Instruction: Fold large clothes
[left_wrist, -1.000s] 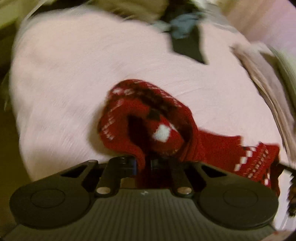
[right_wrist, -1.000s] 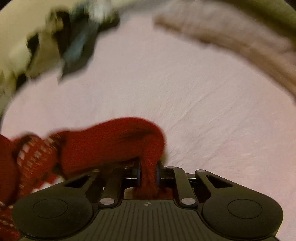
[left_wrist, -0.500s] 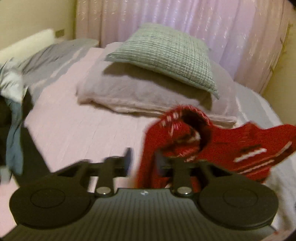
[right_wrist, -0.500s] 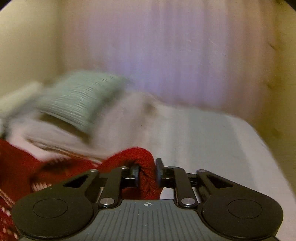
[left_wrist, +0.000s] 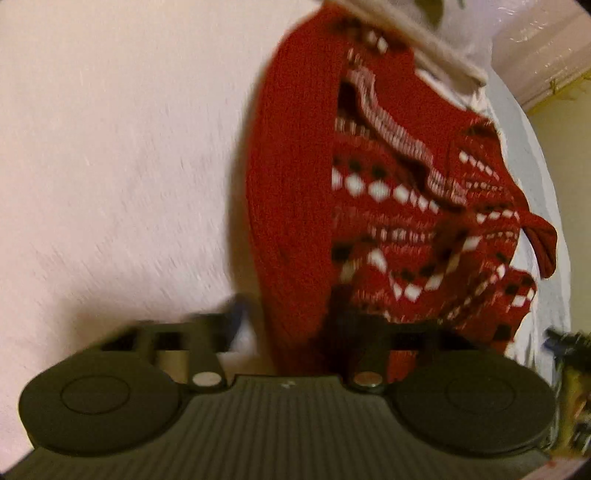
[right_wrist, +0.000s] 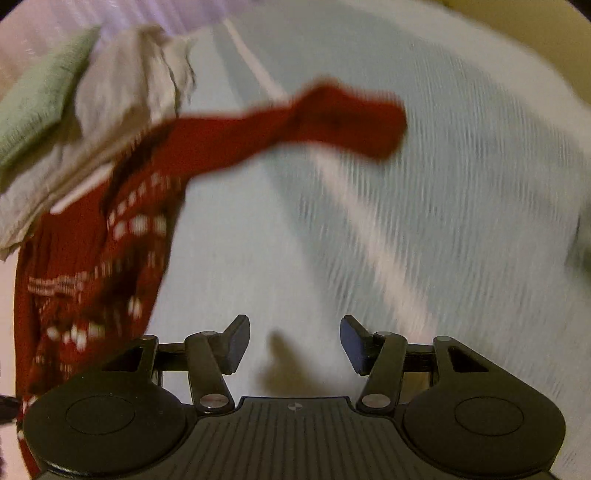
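Note:
A red knitted sweater (left_wrist: 388, 206) with white and black diamond bands lies spread on the pink bed sheet (left_wrist: 110, 147). My left gripper (left_wrist: 286, 317) is open, its fingers wide apart, and a strip of the sweater's plain red edge runs between them; the view is blurred. In the right wrist view the sweater (right_wrist: 85, 258) is at the left, with one sleeve (right_wrist: 347, 118) stretched out to the right over the pale sheet (right_wrist: 443, 221). My right gripper (right_wrist: 294, 334) is open and holds nothing, a little short of the sweater.
A green pillow (right_wrist: 33, 107) rests on a beige pillow or folded blanket (right_wrist: 125, 92) at the head of the bed, touching the sweater's top. The bed's right edge and a yellowish wall (left_wrist: 569, 122) show at the far right.
Both grippers swung the sweater up and over the bed, then let it go. Both jaws have opened. The sweater now lies spread on the sheet and both cameras look down.

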